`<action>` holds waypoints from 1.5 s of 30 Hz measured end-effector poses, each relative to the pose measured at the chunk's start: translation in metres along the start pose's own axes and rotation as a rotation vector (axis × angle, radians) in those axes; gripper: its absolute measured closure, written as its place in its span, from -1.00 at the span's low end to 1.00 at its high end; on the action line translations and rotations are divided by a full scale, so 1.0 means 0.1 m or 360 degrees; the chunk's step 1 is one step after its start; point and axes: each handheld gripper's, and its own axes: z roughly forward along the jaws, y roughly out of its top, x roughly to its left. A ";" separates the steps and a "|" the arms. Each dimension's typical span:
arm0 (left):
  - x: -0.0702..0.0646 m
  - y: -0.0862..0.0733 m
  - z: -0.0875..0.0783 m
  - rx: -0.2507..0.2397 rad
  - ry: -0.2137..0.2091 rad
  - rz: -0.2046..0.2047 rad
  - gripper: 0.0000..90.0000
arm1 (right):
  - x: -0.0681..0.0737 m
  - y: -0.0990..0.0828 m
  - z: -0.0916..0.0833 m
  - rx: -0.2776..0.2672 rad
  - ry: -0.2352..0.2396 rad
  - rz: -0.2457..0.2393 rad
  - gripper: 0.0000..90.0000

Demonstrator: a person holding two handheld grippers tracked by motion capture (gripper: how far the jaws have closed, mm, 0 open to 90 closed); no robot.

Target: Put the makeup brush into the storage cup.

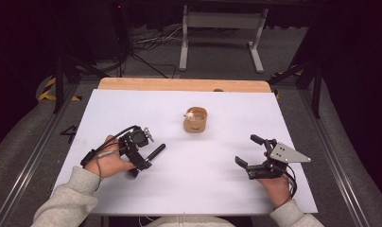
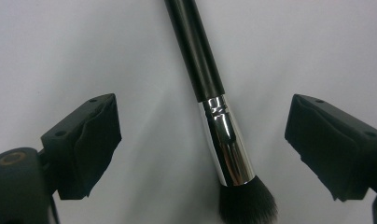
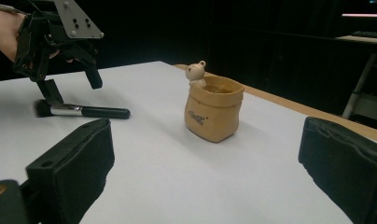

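Your left tool [image 2: 200, 140], jaws apart and astride the makeup brush [image 2: 214, 116], should pinch its stiff, light, slippery handle just behind the metal ferrule, not the soft bristles

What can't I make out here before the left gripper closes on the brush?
- Brush handle end: cut off by the left gripper view's top edge.
- Bristle tip: cut off by its bottom edge; in the high view, the left gripper covers it.
- Pouch contents: hidden by its rim.
- Pouch lettering: too small.
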 end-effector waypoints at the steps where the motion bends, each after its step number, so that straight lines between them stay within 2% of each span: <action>1: 0.00 0.00 0.01 -0.0001 -0.0001 -0.0003 -0.74 | 0.00 0.00 0.00 0.0001 0.0003 0.0000 -0.92; 12: 0.01 -0.02 0.09 0.0037 -0.0029 -0.0004 -0.70 | 0.01 0.00 0.01 0.0011 0.0011 -0.0002 -0.91; 22: 0.01 -0.03 0.13 0.0028 -0.0039 -0.0009 -0.62 | 0.01 -0.01 0.01 0.0017 0.0009 -0.0009 -0.91; 24: 0.00 -0.03 0.14 0.0048 -0.0023 -0.0002 -0.54 | 0.01 -0.01 0.02 0.0019 0.0010 -0.0015 -0.91; 32: 0.00 -0.03 0.15 0.0064 -0.0050 0.0015 -0.35 | 0.01 -0.01 0.02 0.0025 0.0013 -0.0016 -0.91; 41: 0.00 -0.01 0.15 0.0091 -0.0056 0.0001 -0.03 | 0.01 -0.01 0.02 0.0026 0.0016 -0.0012 -0.91; 45: 0.00 0.00 0.16 0.0094 -0.0055 0.0009 0.03 | 0.01 -0.01 0.02 0.0028 0.0016 -0.0018 -0.91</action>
